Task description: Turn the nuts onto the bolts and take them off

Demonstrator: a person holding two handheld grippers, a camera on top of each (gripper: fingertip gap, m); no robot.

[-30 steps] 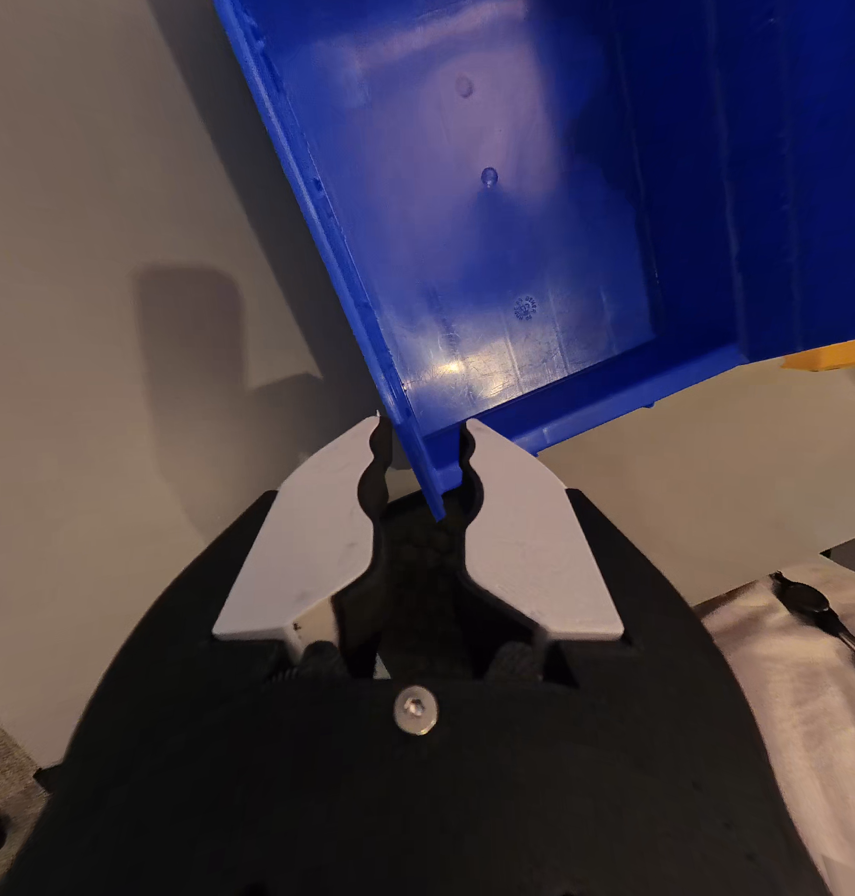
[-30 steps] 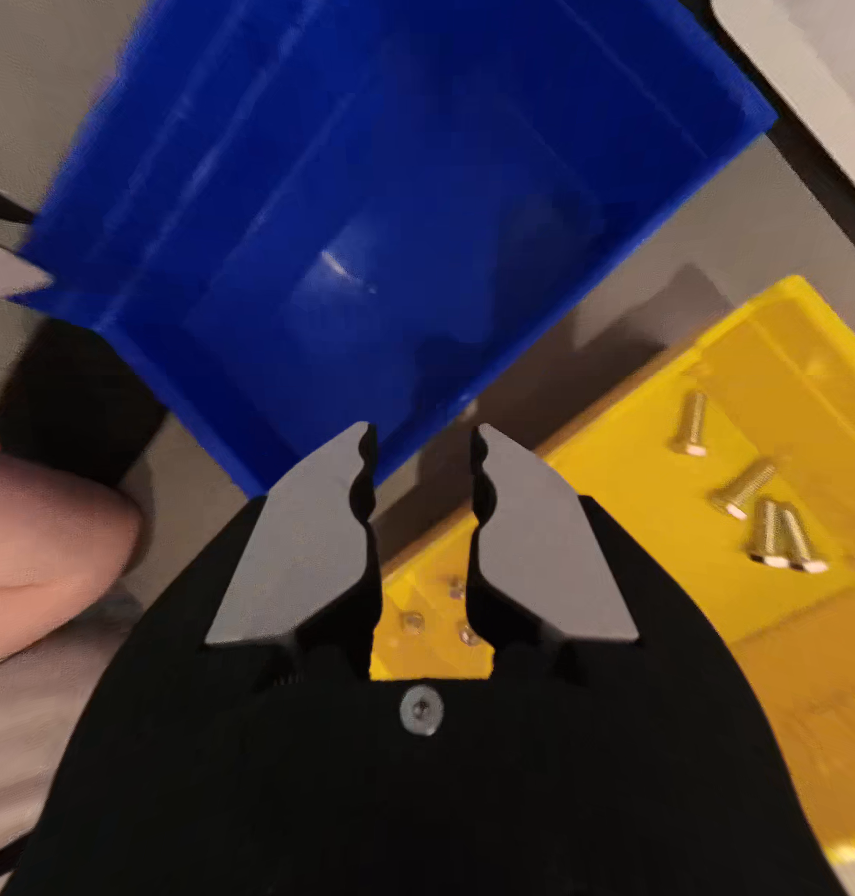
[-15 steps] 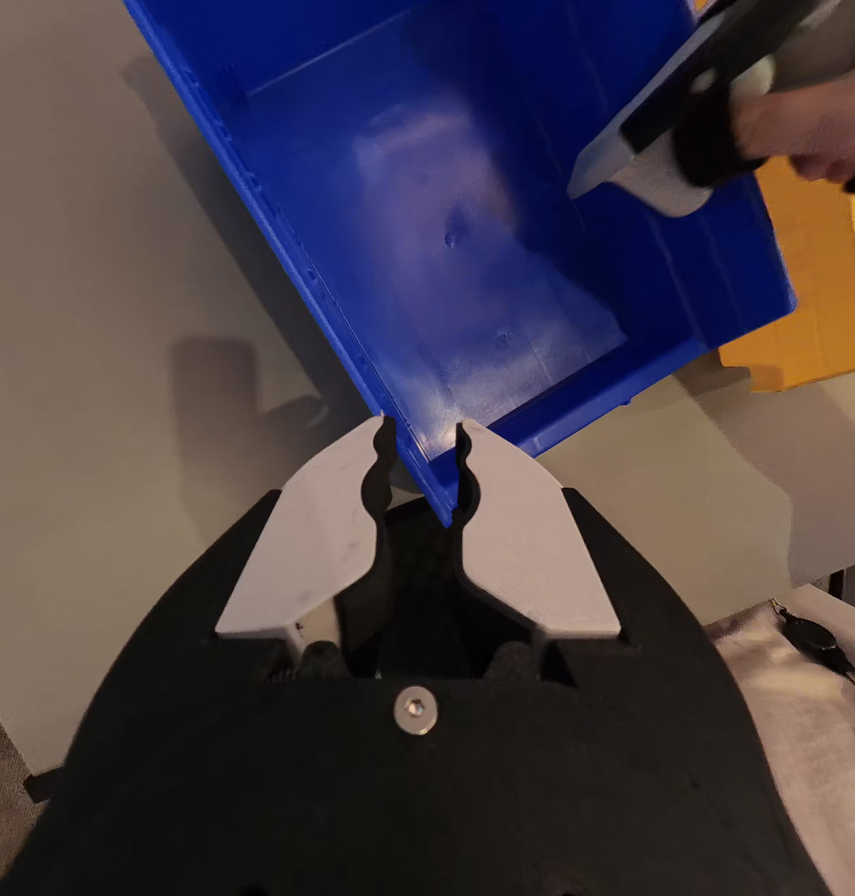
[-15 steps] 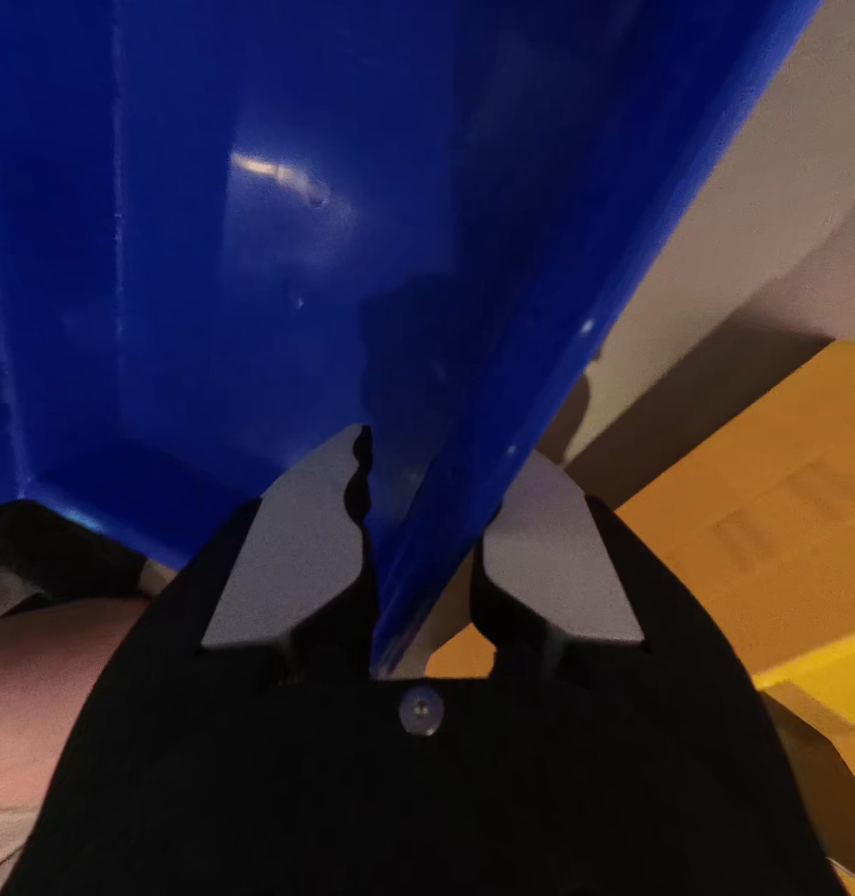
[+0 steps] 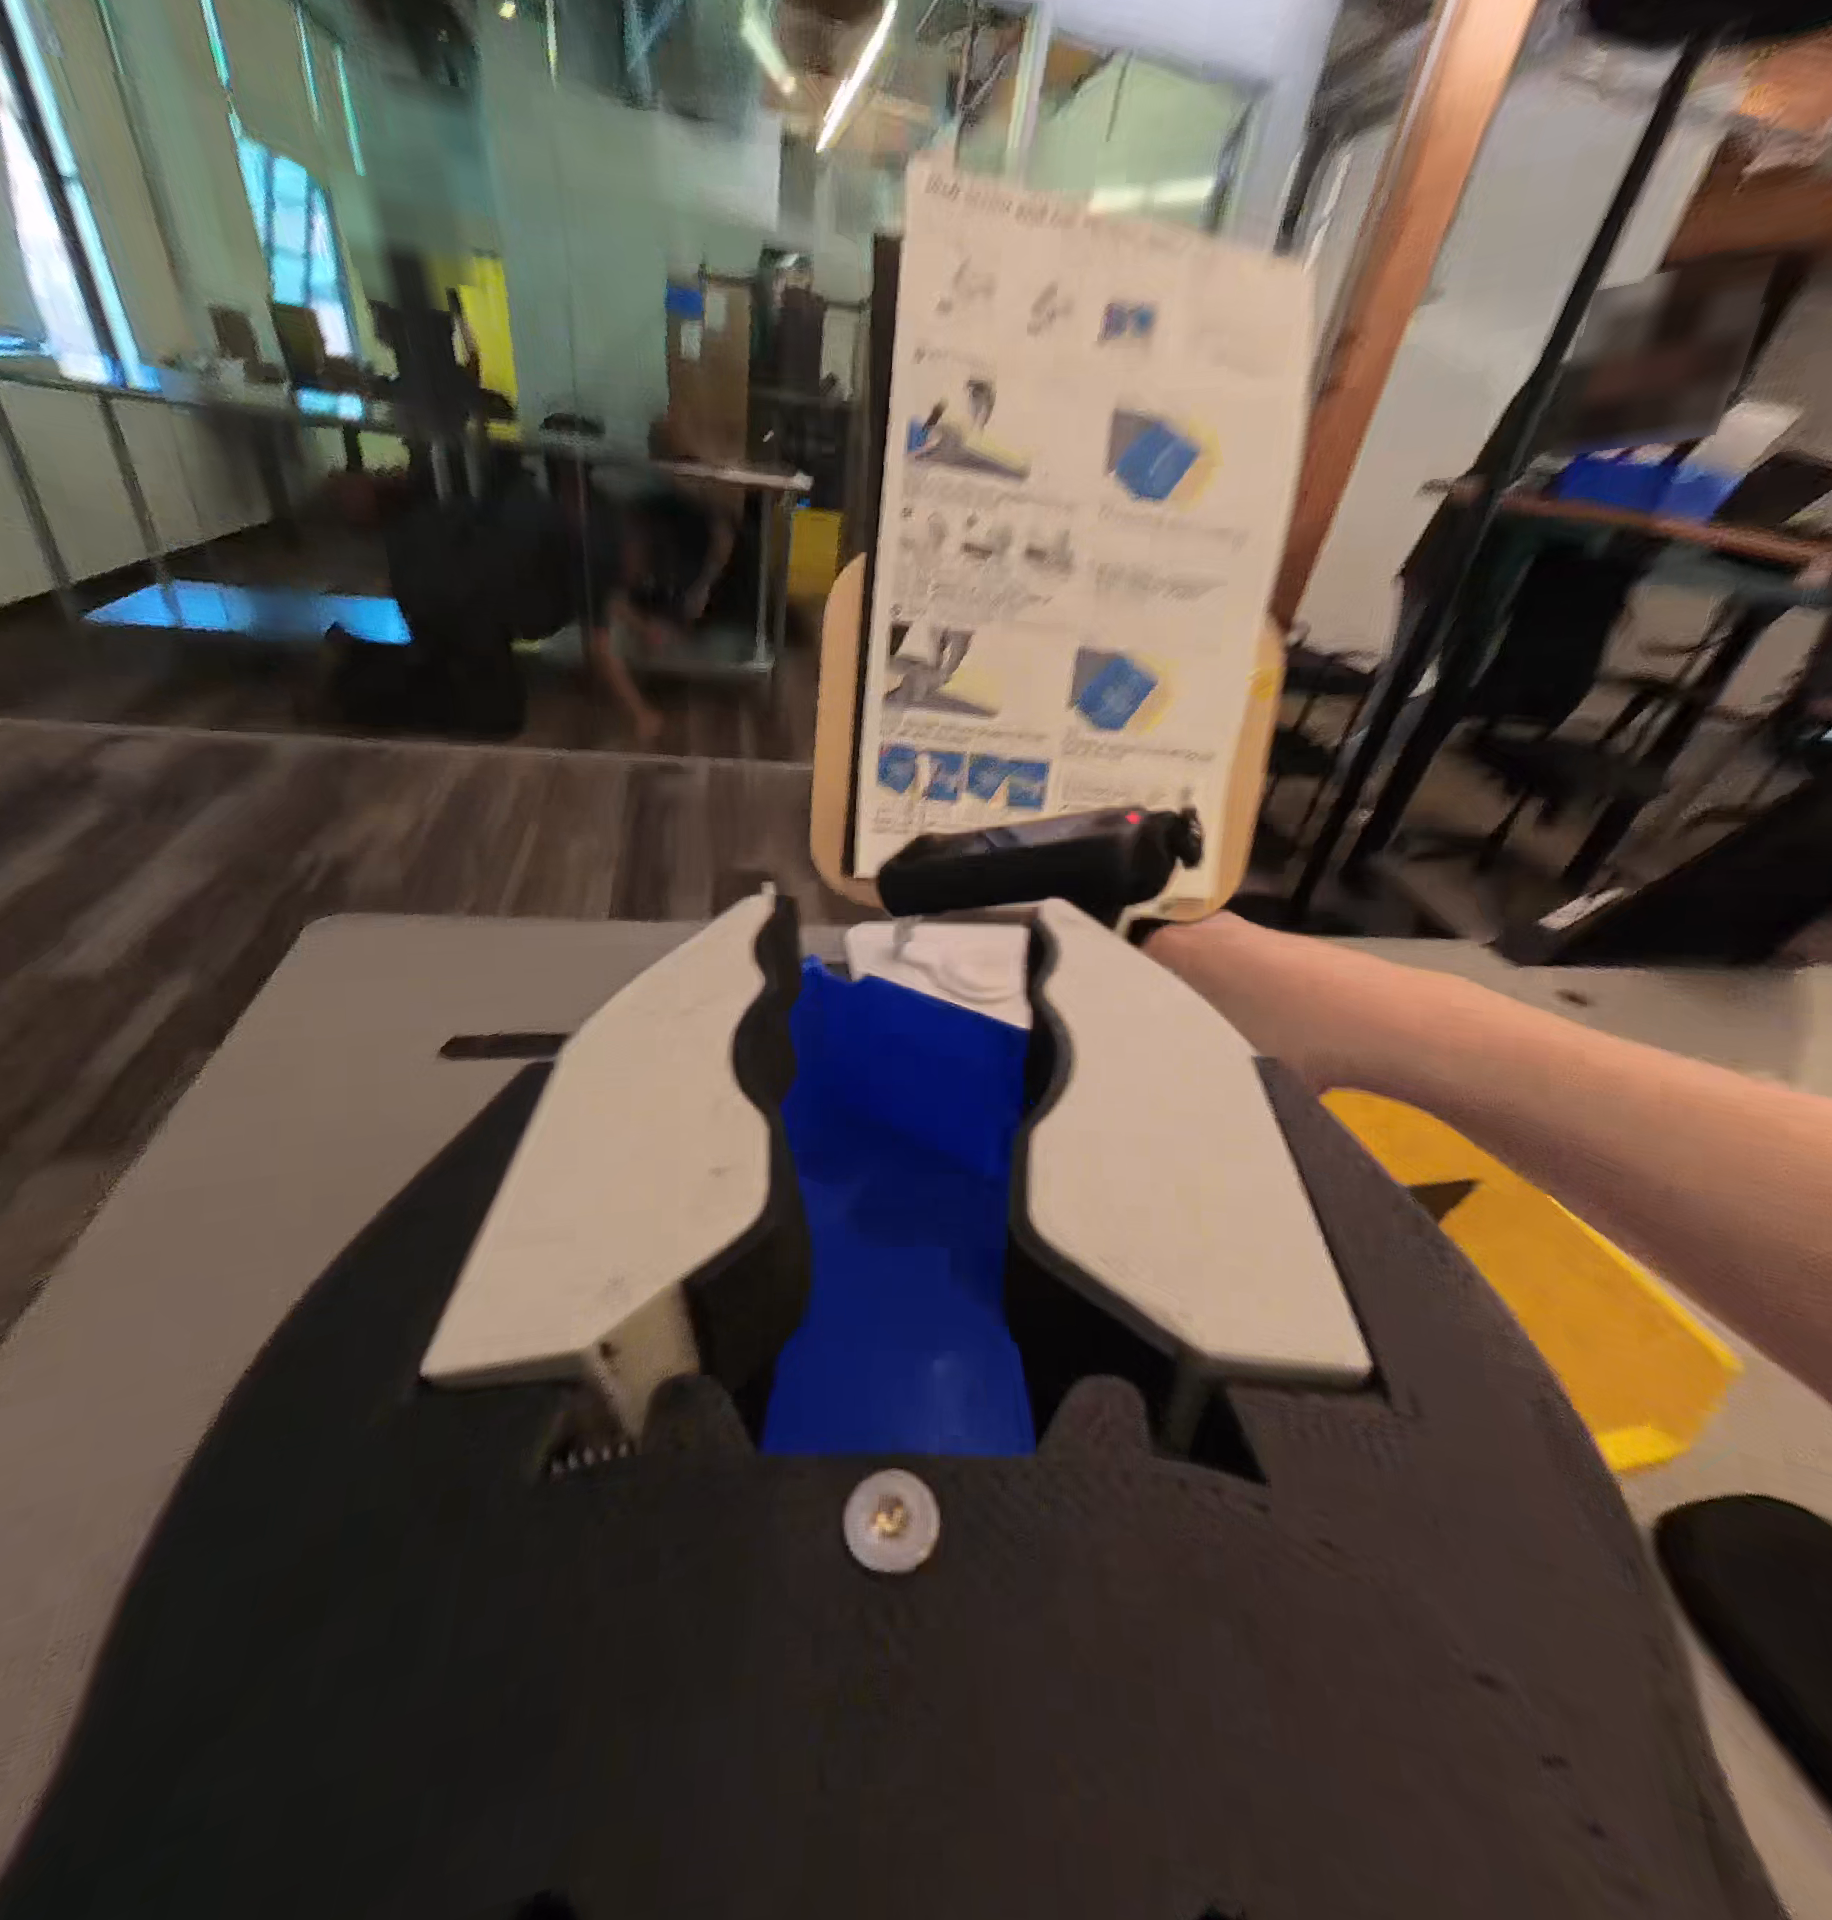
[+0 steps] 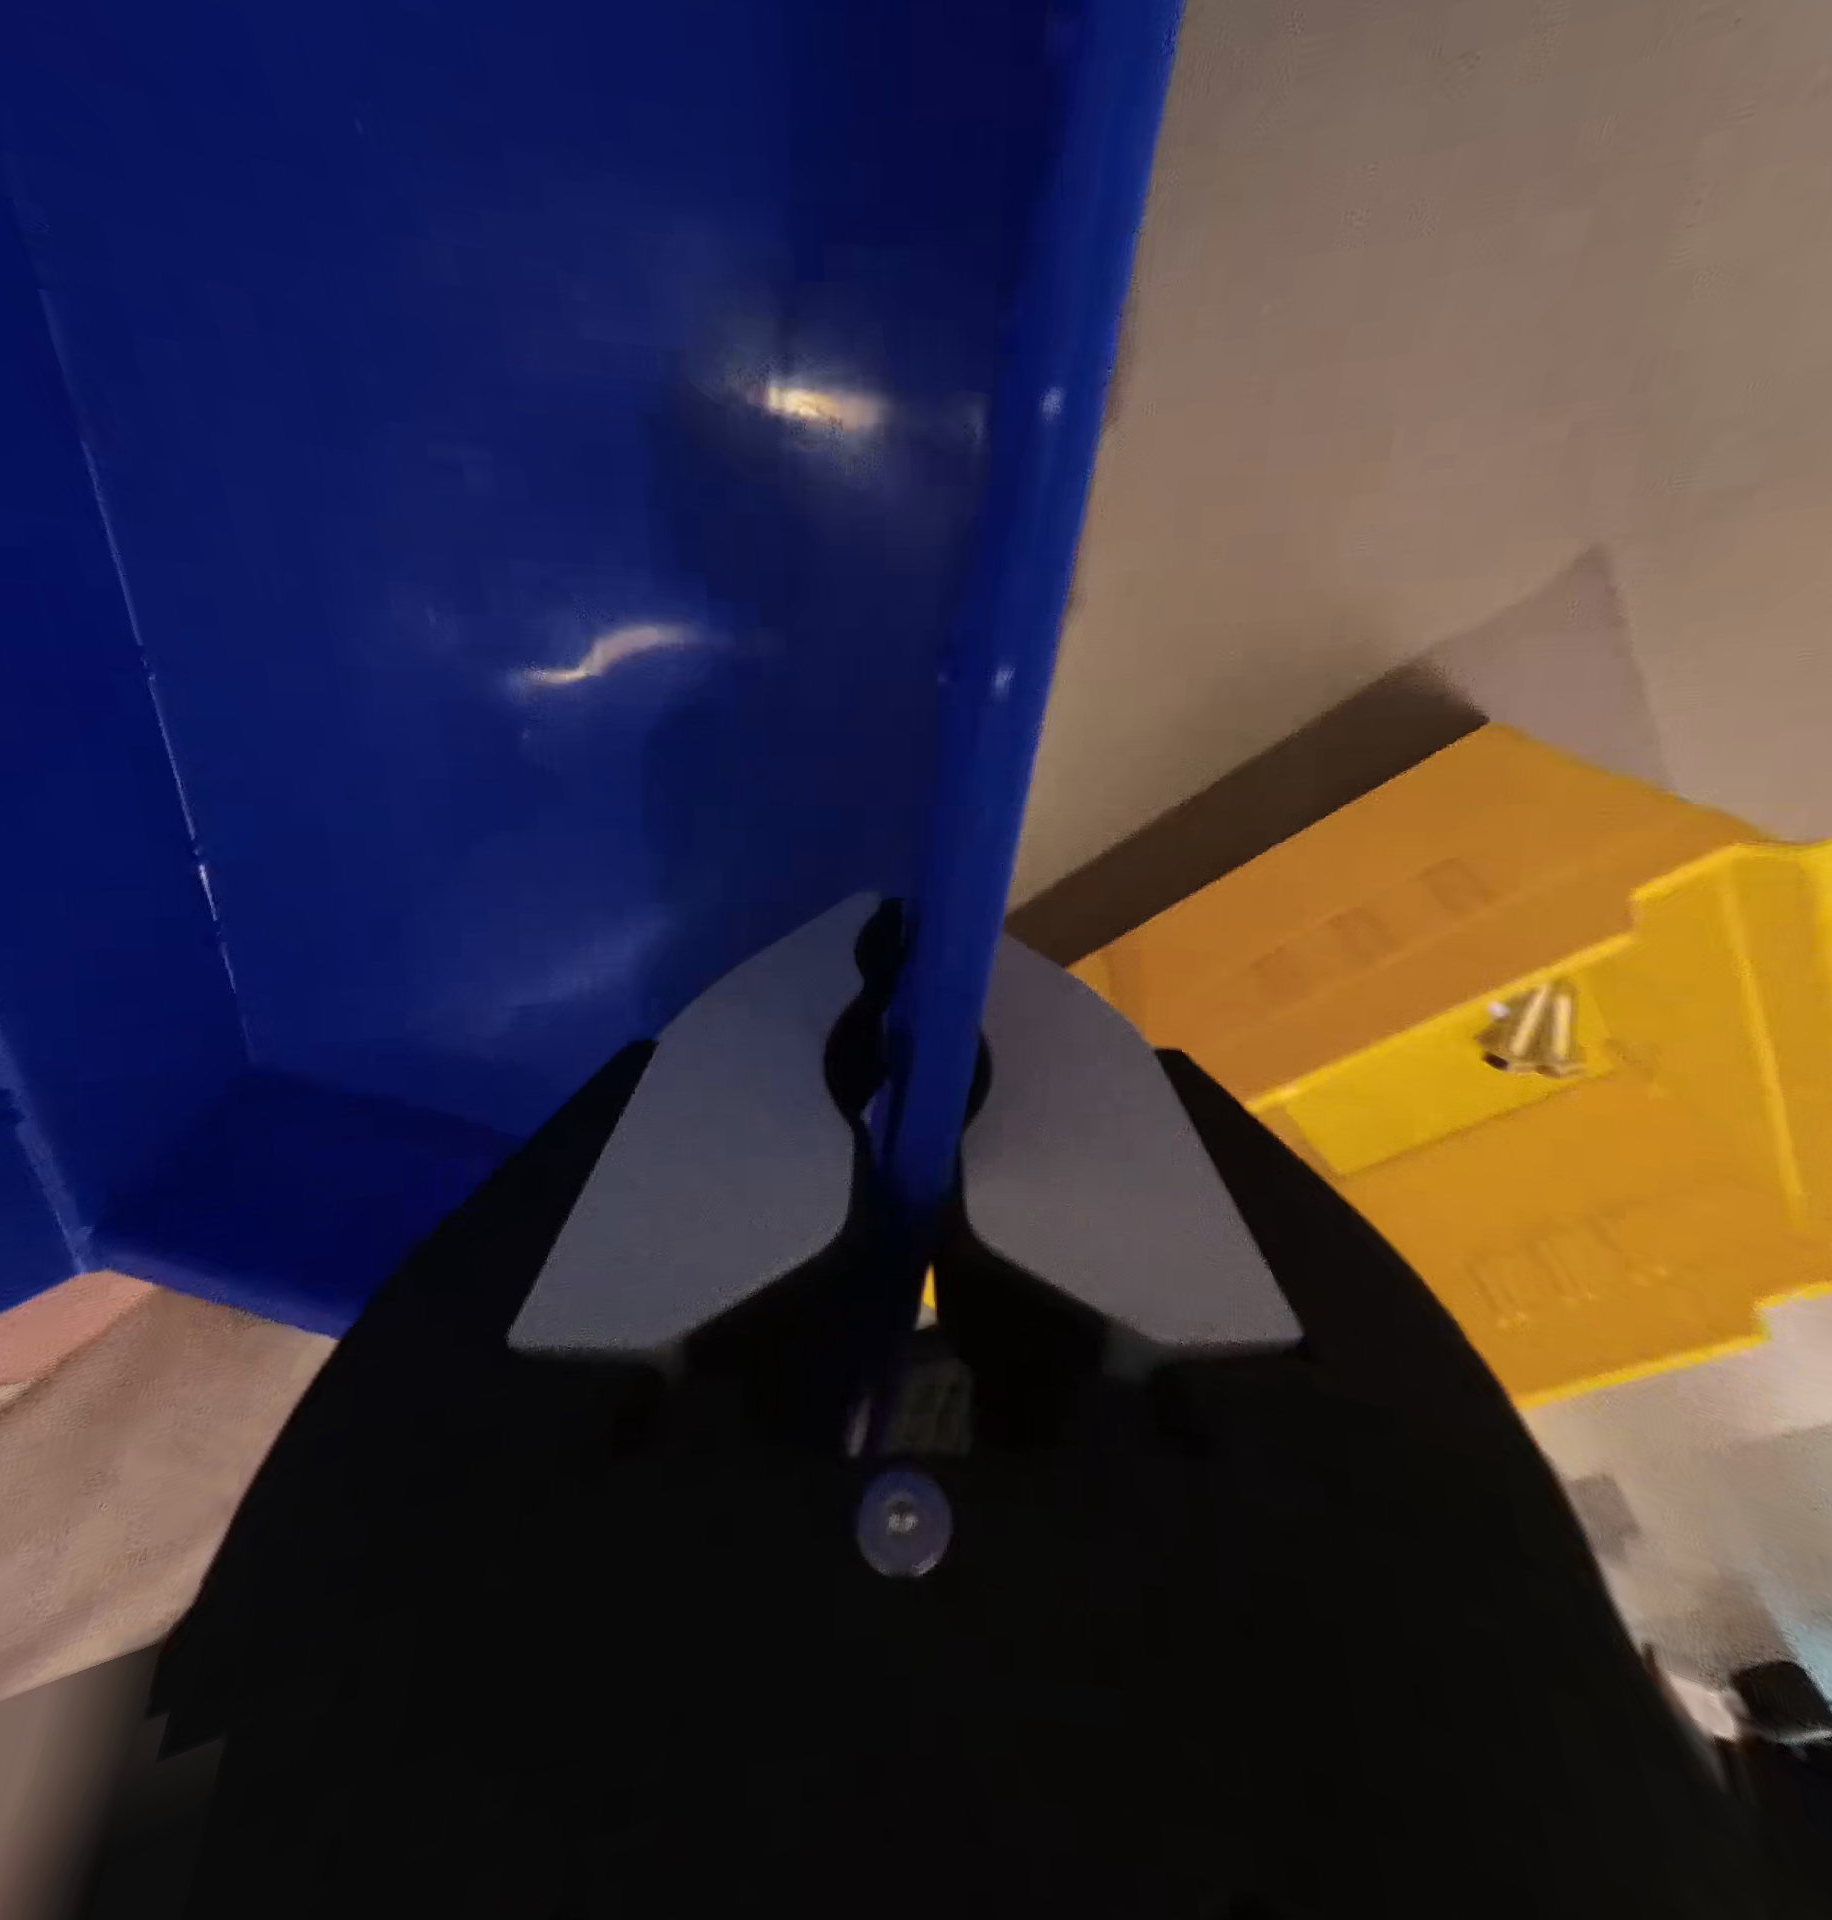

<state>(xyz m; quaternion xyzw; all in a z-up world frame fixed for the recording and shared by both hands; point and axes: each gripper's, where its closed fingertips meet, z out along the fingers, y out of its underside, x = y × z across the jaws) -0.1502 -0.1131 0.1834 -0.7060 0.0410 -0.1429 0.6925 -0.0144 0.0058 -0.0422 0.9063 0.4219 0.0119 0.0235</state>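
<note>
My right gripper [image 6: 927, 935] is shut on the side wall of an empty blue bin [image 6: 496, 540], which fills the upper left of the right wrist view. Beside it lies a yellow bin [image 6: 1514, 1091] with brass bolts [image 6: 1535, 1029] inside. No nuts are in view. My left gripper [image 5: 907, 935] is open and points level across the room. The blue bin [image 5: 891, 1195] shows in the gap between its fingers. I cannot tell if they touch it. The yellow bin [image 5: 1514, 1278] lies to its right.
A person's forearm [image 5: 1514, 1091] reaches in from the right to the other gripper's black body [image 5: 1037, 862] behind the blue bin. An upright picture board [image 5: 1078, 520] stands at the far edge of the grey table [image 5: 268, 1143]. A black object [image 5: 1774, 1621] lies at the near right. Some 30 centimeters of space lies between my two pairs of fingers.
The left gripper swung up from looking down into the blue bin to looking level across the room, and its jaws opened wider. The right gripper closed onto the bin's wall.
</note>
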